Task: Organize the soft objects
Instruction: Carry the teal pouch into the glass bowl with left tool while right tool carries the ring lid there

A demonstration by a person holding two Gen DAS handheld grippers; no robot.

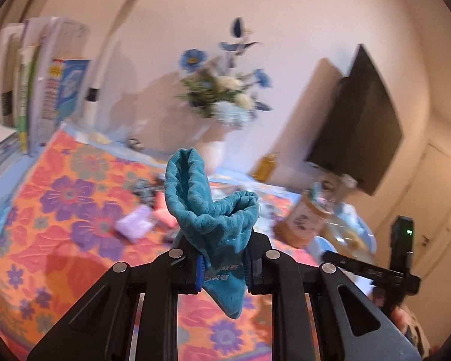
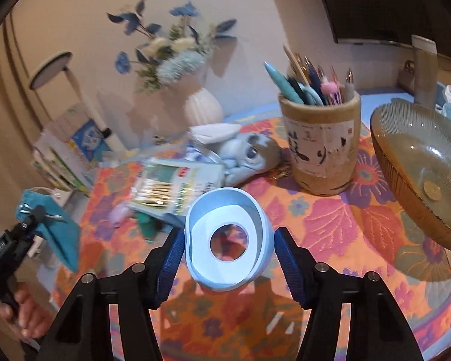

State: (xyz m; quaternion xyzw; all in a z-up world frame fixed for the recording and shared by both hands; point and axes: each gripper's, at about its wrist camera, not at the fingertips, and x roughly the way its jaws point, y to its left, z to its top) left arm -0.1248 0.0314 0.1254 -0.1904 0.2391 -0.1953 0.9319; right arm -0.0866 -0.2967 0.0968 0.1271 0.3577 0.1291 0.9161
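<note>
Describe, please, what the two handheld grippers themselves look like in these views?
Both are matte black linkage frames with round silver pivot pins and triangular cut-outs in the outer arms. The right gripper carries ribbed blue pads on its fingers; the left gripper shows the same blue pad edges. Seen from the right wrist, the left gripper has a black handle body with white lettering, too blurred to read.

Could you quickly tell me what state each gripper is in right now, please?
Left gripper: shut on the teal cloth.
Right gripper: shut on the light blue ring-shaped holder, its fingers at its sides.
</note>
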